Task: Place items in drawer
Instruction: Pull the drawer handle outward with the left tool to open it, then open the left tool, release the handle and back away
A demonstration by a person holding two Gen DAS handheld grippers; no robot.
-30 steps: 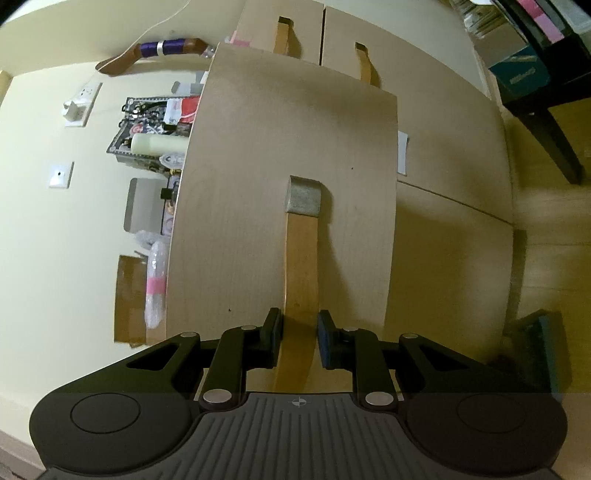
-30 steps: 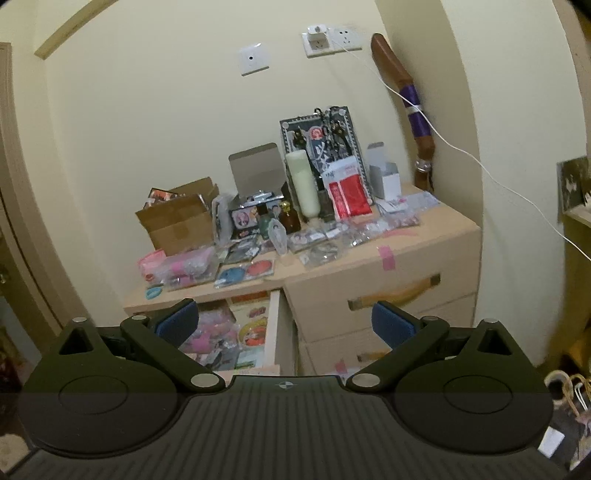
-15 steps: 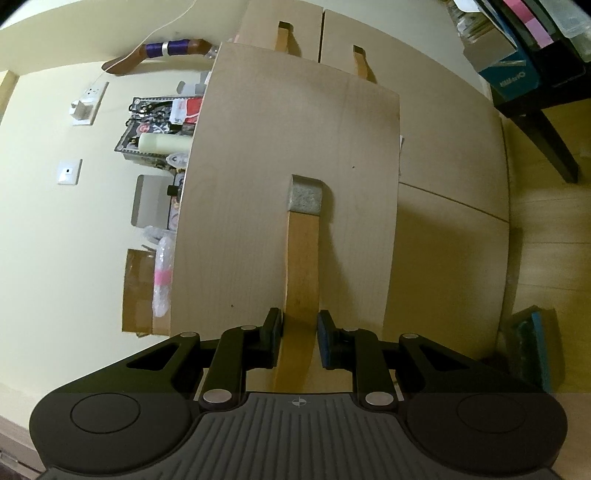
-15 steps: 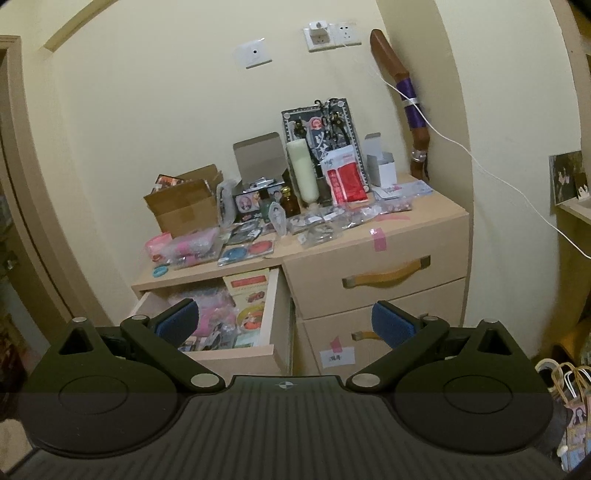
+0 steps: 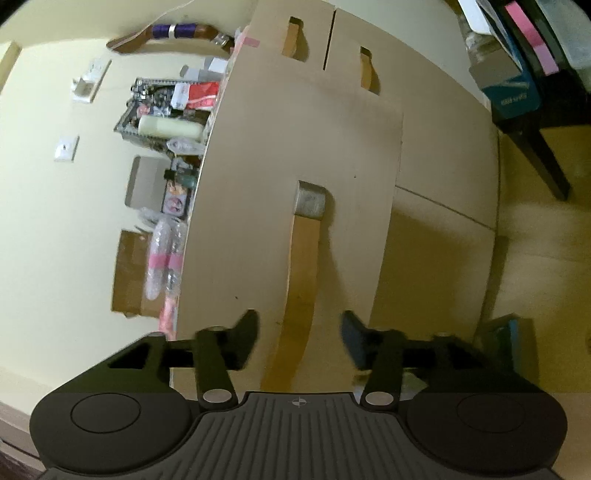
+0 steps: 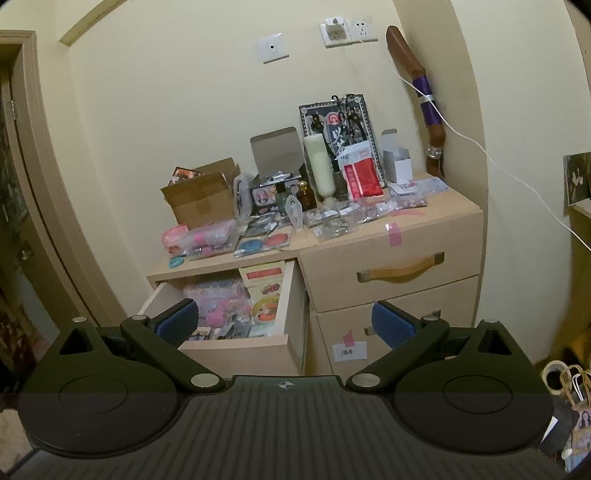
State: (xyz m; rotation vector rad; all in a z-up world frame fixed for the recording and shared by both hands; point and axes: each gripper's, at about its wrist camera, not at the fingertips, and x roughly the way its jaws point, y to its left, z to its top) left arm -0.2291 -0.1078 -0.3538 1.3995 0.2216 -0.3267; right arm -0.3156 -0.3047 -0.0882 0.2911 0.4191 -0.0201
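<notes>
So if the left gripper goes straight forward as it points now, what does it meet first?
Most likely the wooden drawer handle: it runs between the open fingers of the left gripper, with the drawer front close behind. Depth is unclear.

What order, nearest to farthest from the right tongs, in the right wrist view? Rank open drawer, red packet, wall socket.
1. open drawer, low left, just ahead.
2. red packet, centre, on the dresser top.
3. wall socket, high up, farthest back.
</notes>
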